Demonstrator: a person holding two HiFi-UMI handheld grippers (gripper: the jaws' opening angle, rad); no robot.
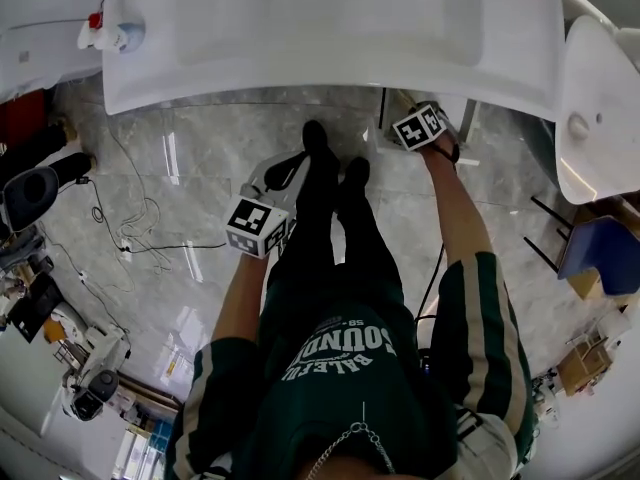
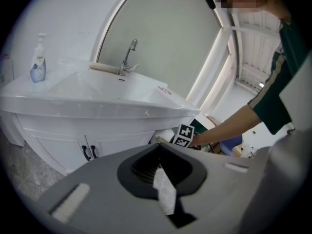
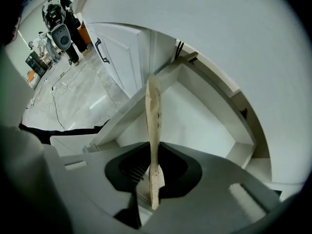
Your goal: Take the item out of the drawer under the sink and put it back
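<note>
The item is a thin, flat beige packet [image 3: 153, 126], seen edge-on and standing upright over the open white drawer [image 3: 200, 126] under the sink [image 1: 330, 28]. My right gripper [image 3: 155, 189] points down into that drawer and is shut on the packet's near end. In the head view the right gripper [image 1: 405, 116] reaches under the basin's front edge, so its tips and the packet are hidden there. My left gripper [image 2: 163, 194] hangs in the air in front of the cabinet [image 2: 63, 145], jaws together with nothing held; in the head view the left gripper [image 1: 283, 171] is beside the person's feet.
A soap bottle [image 2: 38, 65] and a faucet [image 2: 127, 57] stand on the basin. Cabinet doors with black handles [image 3: 100, 50] are left of the drawer. Cables [image 1: 140, 228] and equipment lie on the marble floor at left. A blue bin [image 1: 605, 253] sits at right.
</note>
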